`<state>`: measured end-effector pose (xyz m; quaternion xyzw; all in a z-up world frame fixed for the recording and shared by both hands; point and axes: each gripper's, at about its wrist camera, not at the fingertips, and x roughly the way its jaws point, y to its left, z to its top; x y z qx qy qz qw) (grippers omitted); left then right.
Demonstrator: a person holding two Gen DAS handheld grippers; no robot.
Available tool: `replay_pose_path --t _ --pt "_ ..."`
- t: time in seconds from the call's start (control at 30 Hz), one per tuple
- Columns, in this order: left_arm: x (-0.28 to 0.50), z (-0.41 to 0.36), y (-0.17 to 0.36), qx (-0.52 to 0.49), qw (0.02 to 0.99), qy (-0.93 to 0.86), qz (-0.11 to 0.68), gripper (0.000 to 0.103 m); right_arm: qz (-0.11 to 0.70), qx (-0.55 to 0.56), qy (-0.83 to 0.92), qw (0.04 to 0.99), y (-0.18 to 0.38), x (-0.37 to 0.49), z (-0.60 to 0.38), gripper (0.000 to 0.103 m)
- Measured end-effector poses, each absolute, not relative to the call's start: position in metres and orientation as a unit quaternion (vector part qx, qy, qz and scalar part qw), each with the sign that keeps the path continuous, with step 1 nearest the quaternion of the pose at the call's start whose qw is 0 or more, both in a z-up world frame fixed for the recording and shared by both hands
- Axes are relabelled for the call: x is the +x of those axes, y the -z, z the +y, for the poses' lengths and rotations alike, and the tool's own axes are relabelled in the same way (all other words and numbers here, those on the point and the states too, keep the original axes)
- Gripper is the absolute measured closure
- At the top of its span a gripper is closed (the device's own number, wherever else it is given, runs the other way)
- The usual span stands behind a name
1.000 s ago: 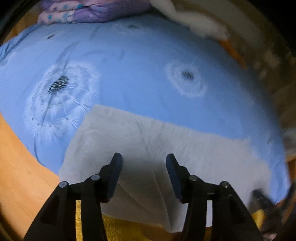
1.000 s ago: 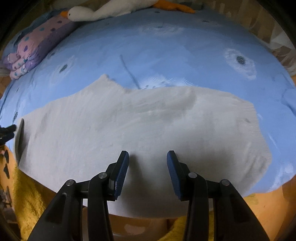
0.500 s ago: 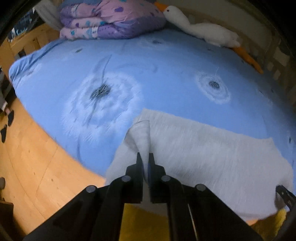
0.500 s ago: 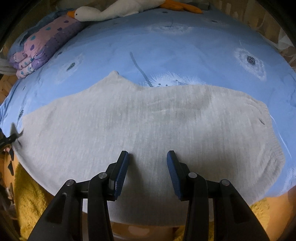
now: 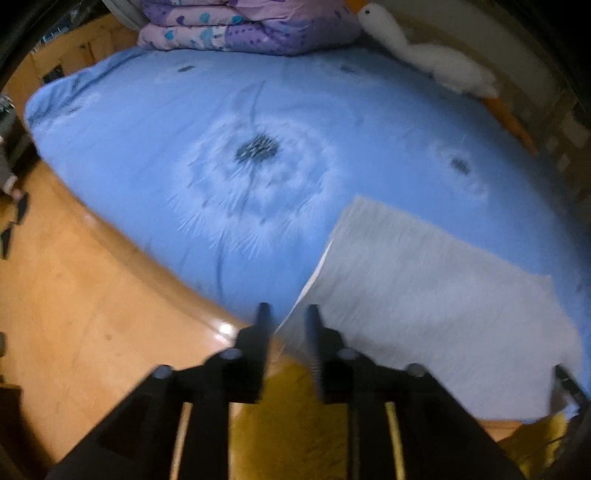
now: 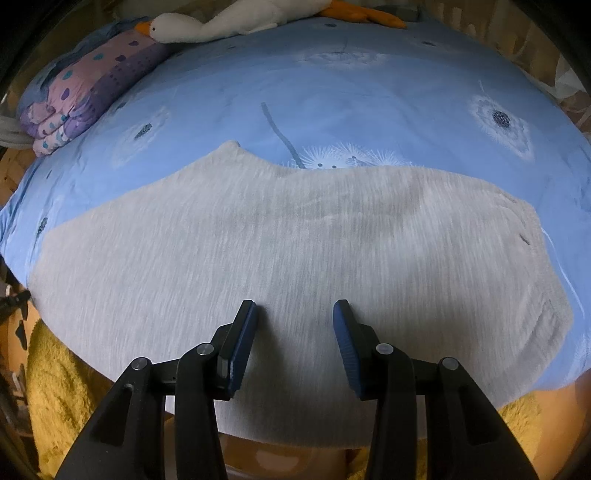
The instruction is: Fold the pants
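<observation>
The grey pants (image 6: 295, 240) lie spread flat along the near edge of the bed, on the blue dandelion-print duvet (image 6: 332, 92), with their lower hem hanging slightly over the bed's side. From my left wrist view the same pants (image 5: 424, 280) run off to the right, and their near left edge is lifted off the duvet in a thin raised fold that leads straight down into my left gripper (image 5: 286, 325). That gripper's fingers stand narrow, with the cloth edge passing between them; the frame is blurred there, so I read it as pinching the pants' edge, though I cannot make out the contact itself.

My right gripper (image 6: 293, 332) hangs over the middle of the pants' near portion, its blue-padded fingers (image 6: 242, 347) spread wide with nothing between them. I cannot tell whether the tips touch the fabric.

Beyond the pants, a folded purple quilt (image 6: 85, 88) with coloured spots sits at the far left corner of the bed, and a white plush goose (image 6: 221, 22) with an orange beak lies along the far edge beside it. Below the bed edge I see a wooden floor (image 5: 92, 295) and a yellow fuzzy rug (image 6: 59, 384) just beneath the pants' hanging hem.
</observation>
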<state>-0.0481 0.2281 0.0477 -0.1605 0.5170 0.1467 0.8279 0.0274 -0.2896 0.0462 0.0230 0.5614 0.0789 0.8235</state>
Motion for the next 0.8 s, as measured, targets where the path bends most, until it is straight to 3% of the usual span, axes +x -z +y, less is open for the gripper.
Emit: replay_pose_path --t 0.03,0.13,0.3,0.43,0.8 --pt "-0.044 0.231 -0.049 -0.175 0.831 -0.130 0.512 0.064 0.562 0.023 -0.079 0.823 -0.047 0.027 -0.290 0.060" --pt "-0.028 0.241 -0.047 -0.196 0.836 -0.080 0.506 0.057 0.560 0.027 -0.079 0.824 -0.049 0.024 -0.293 0.060" --pt "-0.003 0.231 -0.029 -0.135 0.815 -0.055 0.560 0.056 0.560 0.039 -0.069 0.825 -0.054 0.019 -0.306 0.060" --pt "-0.002 0.223 -0.029 -0.122 0.820 -0.035 0.558 0.049 0.545 0.046 -0.050 0.836 -0.066 0.013 -0.327 0.060" --pt "-0.009 0.217 -0.027 -0.139 0.821 -0.050 0.552 0.047 0.479 0.167 0.090 0.857 -0.094 -0.006 -0.454 0.056"
